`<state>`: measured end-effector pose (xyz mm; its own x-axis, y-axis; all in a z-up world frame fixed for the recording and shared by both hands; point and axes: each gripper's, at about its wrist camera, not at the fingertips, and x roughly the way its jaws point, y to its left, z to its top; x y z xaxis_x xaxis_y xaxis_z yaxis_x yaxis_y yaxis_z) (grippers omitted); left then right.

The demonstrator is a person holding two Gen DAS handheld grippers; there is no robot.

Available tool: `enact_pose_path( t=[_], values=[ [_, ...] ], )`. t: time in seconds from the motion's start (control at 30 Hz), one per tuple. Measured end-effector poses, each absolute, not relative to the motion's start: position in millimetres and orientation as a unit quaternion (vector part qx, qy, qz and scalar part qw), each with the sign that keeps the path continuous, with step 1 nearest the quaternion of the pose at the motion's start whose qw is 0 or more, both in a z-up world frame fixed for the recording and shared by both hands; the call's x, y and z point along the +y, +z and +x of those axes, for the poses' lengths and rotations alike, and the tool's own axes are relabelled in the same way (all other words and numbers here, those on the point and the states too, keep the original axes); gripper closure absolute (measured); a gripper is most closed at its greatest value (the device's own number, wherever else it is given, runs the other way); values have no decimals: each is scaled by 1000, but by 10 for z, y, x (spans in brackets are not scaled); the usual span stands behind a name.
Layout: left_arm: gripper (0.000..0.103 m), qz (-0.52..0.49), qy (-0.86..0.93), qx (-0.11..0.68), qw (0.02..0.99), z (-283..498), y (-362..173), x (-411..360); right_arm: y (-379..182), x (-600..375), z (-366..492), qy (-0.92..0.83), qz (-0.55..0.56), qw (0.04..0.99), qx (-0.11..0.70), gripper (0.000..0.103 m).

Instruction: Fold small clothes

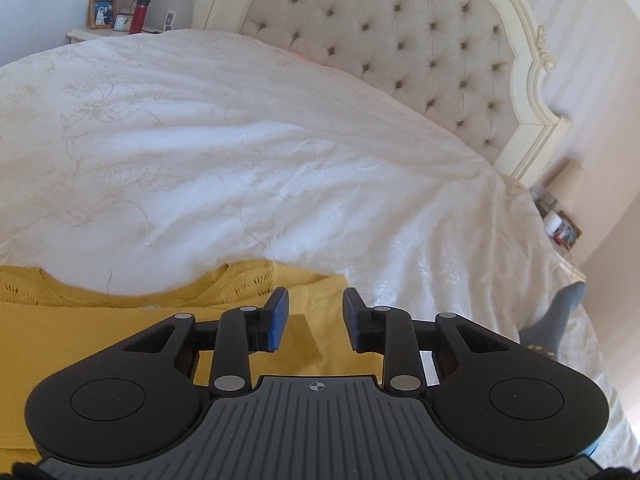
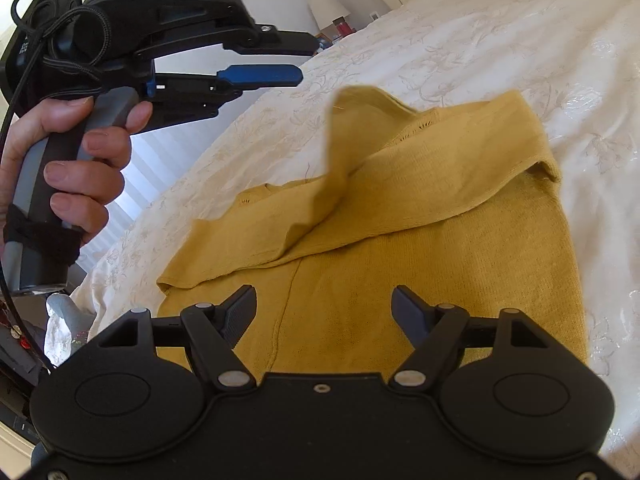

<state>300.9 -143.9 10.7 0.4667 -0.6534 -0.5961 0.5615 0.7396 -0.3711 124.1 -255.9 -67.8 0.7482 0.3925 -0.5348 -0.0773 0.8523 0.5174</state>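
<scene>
The left gripper (image 1: 314,320) is hanging above the near edge of the bed with its blue-padded jaws standing narrowly apart and gripping nothing; only the mustard-yellow knitted sweater (image 1: 120,344) is showing through the gap, lying below them. In the right wrist view this same gripper (image 2: 298,74) is hovering up at the left, clear of the cloth, with a person's hand (image 2: 72,160) wrapping around its grey handle.

The right gripper (image 2: 324,308) is holding its black jaws wide apart over the lower part of the sweater (image 2: 440,260), with no fabric between the pads.

The sweater is lying flat on the white embroidered bedspread (image 1: 240,152), near the bed's edge. One sleeve (image 2: 320,208) is lying folded diagonally across the body, and a flap of cloth near the neckline is showing blurred and raised above the rest.

Beyond the bedspread, a cream button-tufted headboard (image 1: 400,48) is rising, and a nightstand (image 1: 84,34) with a red bottle (image 1: 137,18) and a framed photo (image 1: 102,12) is standing at the far left.
</scene>
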Motion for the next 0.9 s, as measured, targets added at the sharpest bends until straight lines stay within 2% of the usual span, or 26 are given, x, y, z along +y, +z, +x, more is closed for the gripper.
enact_pose_path(
  t=[0.23,0.43,0.6,0.8,0.9],
  values=[
    [58,-22,-273,353,895,2814,-46,-894,-690,-2535,1254,123,217,910,332,26],
    [56,44,-164,352,920,2428,-491,-194,-797,-2505,1274,112,211,909,342,26],
    [54,7,-127,361,924,2137,-798,284,-896,-2409,1259,107,185,918,333,23],
    [39,11,-136,303,943,1933,-904,342,-970,-2336,1157,121,164,931,303,13],
    [31,22,-141,289,947,1899,-994,299,-998,-2375,1138,125,178,930,296,13]
  ],
)
